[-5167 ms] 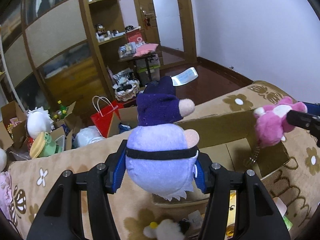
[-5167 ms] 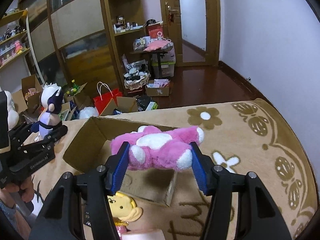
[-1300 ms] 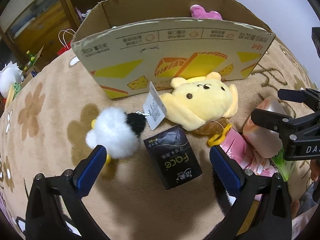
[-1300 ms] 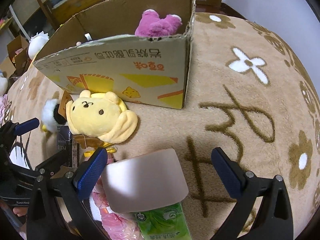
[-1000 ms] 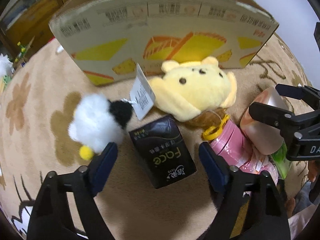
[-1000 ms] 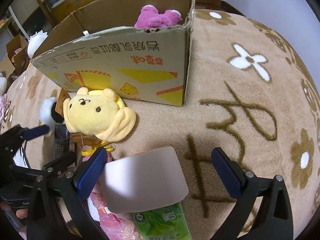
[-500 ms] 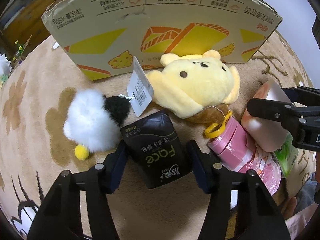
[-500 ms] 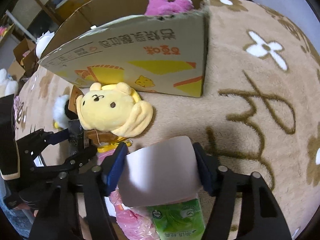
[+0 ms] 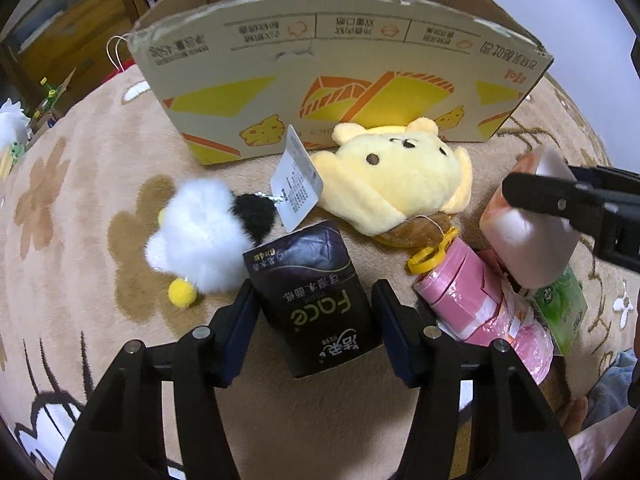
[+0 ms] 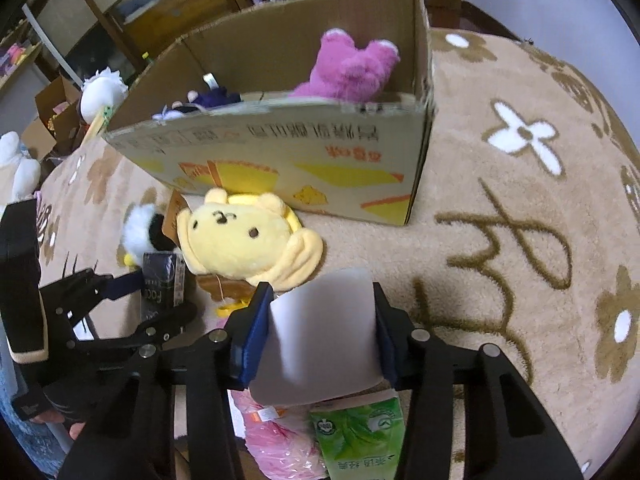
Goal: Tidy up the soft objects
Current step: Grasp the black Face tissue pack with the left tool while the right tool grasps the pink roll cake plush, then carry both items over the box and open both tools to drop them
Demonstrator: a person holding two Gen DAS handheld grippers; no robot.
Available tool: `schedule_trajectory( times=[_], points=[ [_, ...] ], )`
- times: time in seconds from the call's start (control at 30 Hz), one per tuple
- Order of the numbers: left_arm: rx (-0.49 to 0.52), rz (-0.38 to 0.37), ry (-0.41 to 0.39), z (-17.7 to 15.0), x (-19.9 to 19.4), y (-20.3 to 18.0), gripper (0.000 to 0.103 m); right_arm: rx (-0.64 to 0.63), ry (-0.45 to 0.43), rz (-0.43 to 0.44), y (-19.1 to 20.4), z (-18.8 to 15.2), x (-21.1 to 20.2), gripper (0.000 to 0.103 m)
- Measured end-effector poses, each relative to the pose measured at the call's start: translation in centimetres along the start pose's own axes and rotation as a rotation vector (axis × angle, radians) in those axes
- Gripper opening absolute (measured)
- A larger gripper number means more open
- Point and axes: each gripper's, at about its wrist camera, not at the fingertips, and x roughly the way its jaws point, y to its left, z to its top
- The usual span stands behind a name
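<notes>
My left gripper is shut on a black tissue pack marked "Face", its blue pads pressing both sides. The jaws of my right gripper are closing on a pale pink pack, and the pads touch its sides. A yellow bear plush and a white fluffy keychain toy lie on the blanket in front of the open cardboard box. Inside the box lie a pink plush and a purple one.
A pink wrapped roll and a green tissue pack lie under and beside the right gripper. The beige flowered blanket stretches bare to the right of the box. Shelves, cartons and more toys stand beyond the bed.
Both grippers went from wide open to closed, the left on the black pack and the right on the pale pink pack. Both packs now sit a little higher.
</notes>
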Motion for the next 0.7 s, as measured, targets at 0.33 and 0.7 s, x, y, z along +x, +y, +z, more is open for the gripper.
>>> schedule_trajectory(
  times=[0.33,0.7],
  points=[
    [-0.009,0.019,-0.124,-1.0,-4.2,-0.3,0.056,-0.036,-0.142,-0.041,1.0,0.5,-3.9,0.046],
    [0.008,0.062,-0.287,-0.6,-8.2,-1.7,0.056,-0.06,-0.284,-0.07,1.8,1.2,-8.6,0.045]
  ],
)
